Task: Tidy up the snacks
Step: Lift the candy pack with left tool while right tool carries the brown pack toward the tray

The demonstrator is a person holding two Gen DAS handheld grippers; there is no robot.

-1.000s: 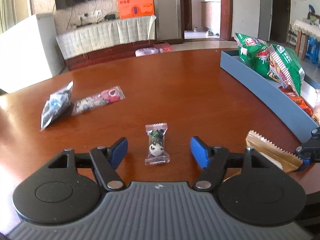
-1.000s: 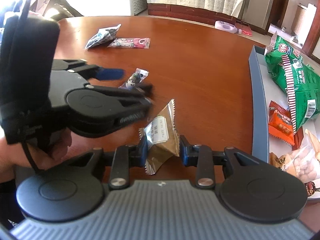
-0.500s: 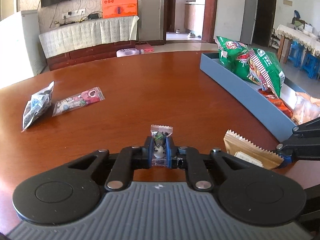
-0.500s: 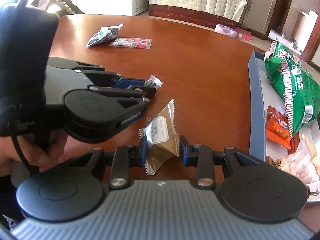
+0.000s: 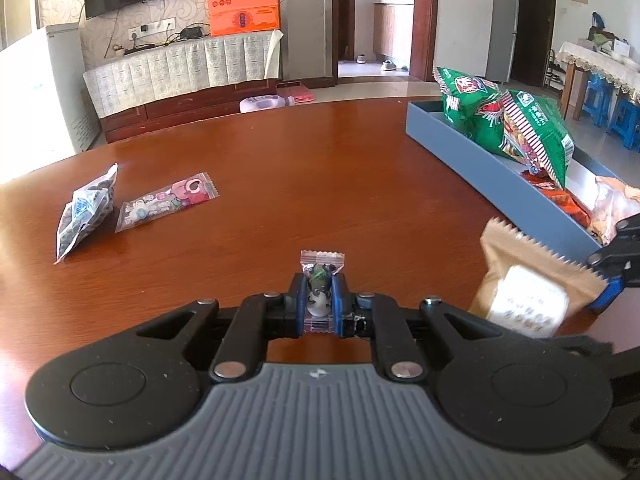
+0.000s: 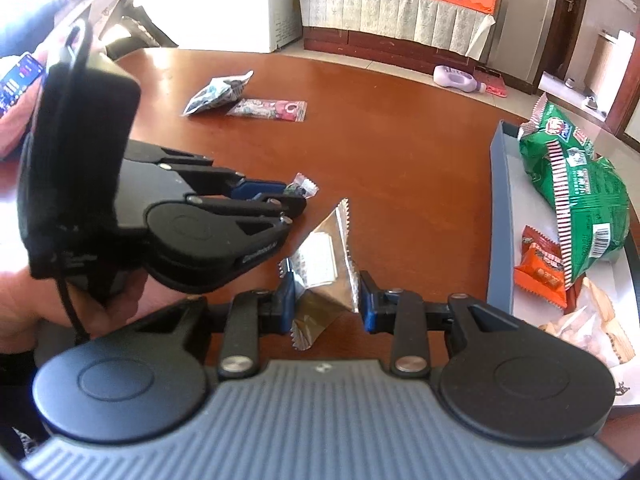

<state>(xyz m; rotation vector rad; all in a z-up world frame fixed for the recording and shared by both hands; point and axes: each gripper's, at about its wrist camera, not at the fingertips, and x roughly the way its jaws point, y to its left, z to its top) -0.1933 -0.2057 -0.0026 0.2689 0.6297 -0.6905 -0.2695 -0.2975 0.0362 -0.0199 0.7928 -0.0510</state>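
Since half a second ago: left gripper [image 5: 319, 300] still clenched on candy [image 5: 320, 280], now lifted off table [image 5: 320, 184]; right gripper [image 6: 326, 300] still clamping brown pouch [image 6: 326, 264], raised and tilted near blue tray [image 6: 498, 216] at right edge. Candy: small clear wrapper, crimped ends, dark-and-white print.

Print shows on the green crinkled snack bags [image 6: 576, 200] and the brown foil sachet's white label [image 5: 524, 304], but none is legible.
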